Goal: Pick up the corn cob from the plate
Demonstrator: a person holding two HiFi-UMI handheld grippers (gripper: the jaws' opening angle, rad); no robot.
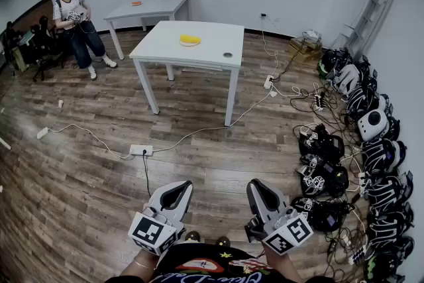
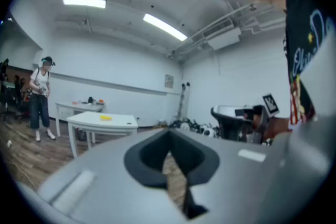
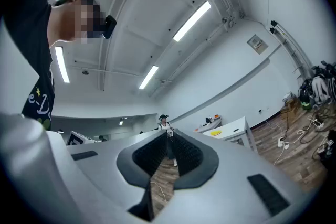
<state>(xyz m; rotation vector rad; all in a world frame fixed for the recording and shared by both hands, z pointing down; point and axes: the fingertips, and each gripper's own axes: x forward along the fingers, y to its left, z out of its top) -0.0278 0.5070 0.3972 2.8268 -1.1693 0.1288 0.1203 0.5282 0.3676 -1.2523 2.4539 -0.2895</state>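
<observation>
At the middle of the white table [image 1: 215,36], the corn cob [image 1: 190,40] is seen only as a small yellow shape, too distant for detail. Well apart from it, the left gripper [image 1: 177,190] and right gripper [image 1: 260,187] are held with jaws together, empty.

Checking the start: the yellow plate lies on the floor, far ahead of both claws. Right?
No. The yellow plate lies on the white table, not the floor, far ahead of the left claw and right claw; the head view shows it.

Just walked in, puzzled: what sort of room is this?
Probably a lab-like workroom: plain white rectangular tables, black-and-white devices heaped with tangled cables along the wall, a white power strip on the floor.
</observation>
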